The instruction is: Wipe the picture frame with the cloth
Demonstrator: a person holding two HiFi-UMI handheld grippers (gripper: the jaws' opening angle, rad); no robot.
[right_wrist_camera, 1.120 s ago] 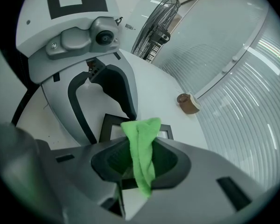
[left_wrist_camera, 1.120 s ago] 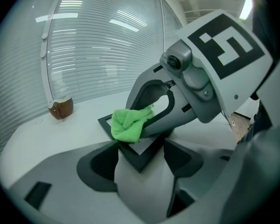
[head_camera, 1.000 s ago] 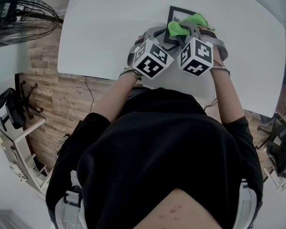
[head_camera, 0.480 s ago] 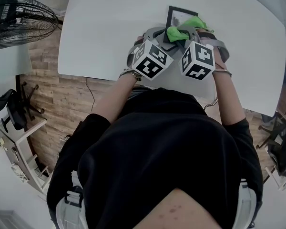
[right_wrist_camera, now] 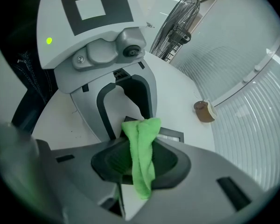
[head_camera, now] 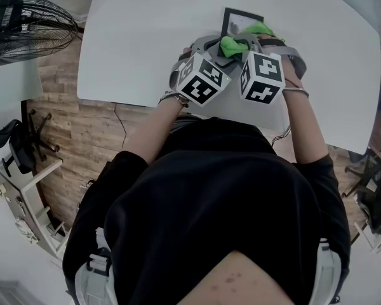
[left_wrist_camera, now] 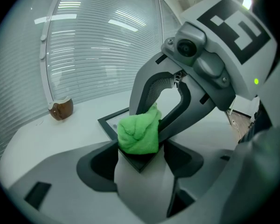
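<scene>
Head view has the white bench (head_camera: pixel 133 37) with the black frame (head_camera: pixel 232 16) lying flat on it, just past both grippers. The left gripper (left_wrist_camera: pixel 139 161) is clamped onto the frame's near corner, and the right gripper (right_wrist_camera: pixel 139 169) is pinched tight on the green cloth (right_wrist_camera: pixel 141 141), which sits bunched on the frame right next to that corner. A small brown cup (left_wrist_camera: pixel 61 110) stands on the bench, well apart from it all.

My right gripper (head_camera: pixel 244 43) rotated slightly, marker cube turned. The cloth (head_camera: pixel 232 42) it grips slid a little leftward across the picture frame (head_camera: pixel 236 19).
</scene>
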